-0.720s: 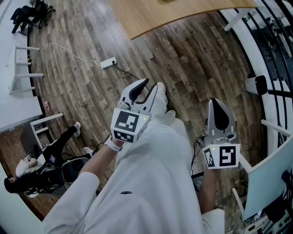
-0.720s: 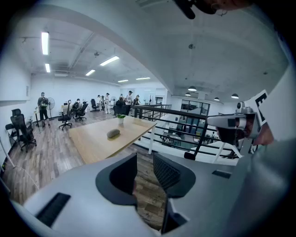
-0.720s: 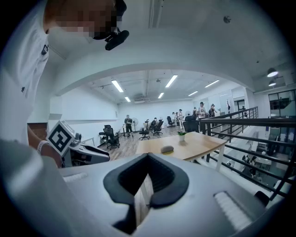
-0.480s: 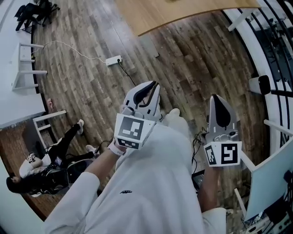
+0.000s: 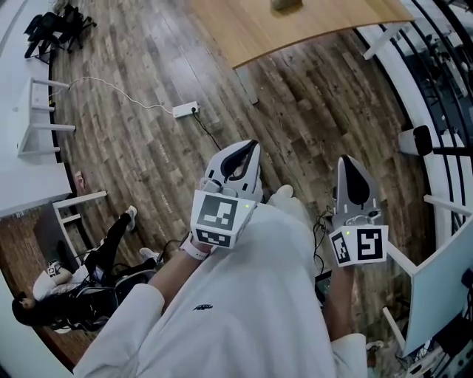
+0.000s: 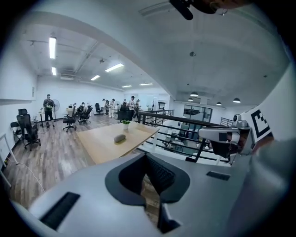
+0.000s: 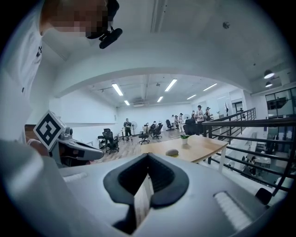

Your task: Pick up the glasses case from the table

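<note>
1. White clothing (image 5: 244, 310) of the person fills 6 o'clock of the head view, with both arms held out forward over it.
2. left gripper (image 5: 250, 150) is just left of centre, its marker cube facing the camera. Its jaws are pressed together tip to tip with nothing between them.
3. right gripper (image 5: 347, 164) sits at 3 o'clock of the left one, apart from it. Its jaws are also closed up and it is empty.
4. Wood floor (image 5: 140, 140) lies under both grippers. A white power strip (image 5: 185, 110) is at 11 o'clock of the left gripper, and its white cable (image 5: 111, 86) runs off toward 10 o'clock.
5. A seated person in dark clothes (image 5: 74, 291) is at 8 o'clock of the head view, and a white desk (image 5: 22, 173) is at 9 o'clock.
6. wooden table (image 5: 244, 29) is at 12 o'clock, well apart from both grippers.
7. glasses case (image 5: 286, 4) is a grey oval lying flat on that table, untouched and cut off by the top edge of the head view. In the gripper views it lies beyond the jaw tips — at 11 o'clock from the left tips and 1 o'clock from the right tips.
8. A small potted plant (image 6: 125, 123) stands just behind the case on the same table.
9. A black railing (image 7: 259, 132) runs along 3 o'clock. Office chairs (image 6: 25, 127) and standing people (image 6: 48, 107) are far back in the room — too small for detail.
</note>
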### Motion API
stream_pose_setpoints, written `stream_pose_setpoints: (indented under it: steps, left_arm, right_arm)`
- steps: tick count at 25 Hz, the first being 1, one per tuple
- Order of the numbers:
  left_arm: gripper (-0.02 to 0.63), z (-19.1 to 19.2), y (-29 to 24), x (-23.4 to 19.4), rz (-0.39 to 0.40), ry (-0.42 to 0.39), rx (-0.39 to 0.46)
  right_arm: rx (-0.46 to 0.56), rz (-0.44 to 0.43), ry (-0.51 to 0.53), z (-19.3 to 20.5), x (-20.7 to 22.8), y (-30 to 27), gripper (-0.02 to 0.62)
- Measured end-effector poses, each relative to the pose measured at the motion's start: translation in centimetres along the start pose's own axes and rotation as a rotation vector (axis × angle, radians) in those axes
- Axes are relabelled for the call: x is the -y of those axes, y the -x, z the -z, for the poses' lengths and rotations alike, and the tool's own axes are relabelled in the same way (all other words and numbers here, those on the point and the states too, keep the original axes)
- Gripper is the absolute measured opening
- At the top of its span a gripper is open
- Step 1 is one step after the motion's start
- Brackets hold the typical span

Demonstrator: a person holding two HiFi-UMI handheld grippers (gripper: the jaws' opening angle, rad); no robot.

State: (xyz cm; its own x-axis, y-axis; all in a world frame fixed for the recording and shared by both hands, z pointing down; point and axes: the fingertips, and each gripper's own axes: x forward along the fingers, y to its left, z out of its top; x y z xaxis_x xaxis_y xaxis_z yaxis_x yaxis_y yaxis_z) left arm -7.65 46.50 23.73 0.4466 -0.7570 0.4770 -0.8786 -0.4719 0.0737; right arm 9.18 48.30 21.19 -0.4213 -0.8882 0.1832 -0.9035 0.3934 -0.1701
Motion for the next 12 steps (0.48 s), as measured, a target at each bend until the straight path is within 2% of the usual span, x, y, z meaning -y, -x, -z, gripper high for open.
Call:
stream_pose_setpoints:
  steps: [12]
  left_arm:
    - [0.006,-2.1,0.7,-4.4,0.095,0.01,0.072]
  right_arm:
    - [0.003,0.068,0.052,-2.2,-3.1,-3.3,0.009]
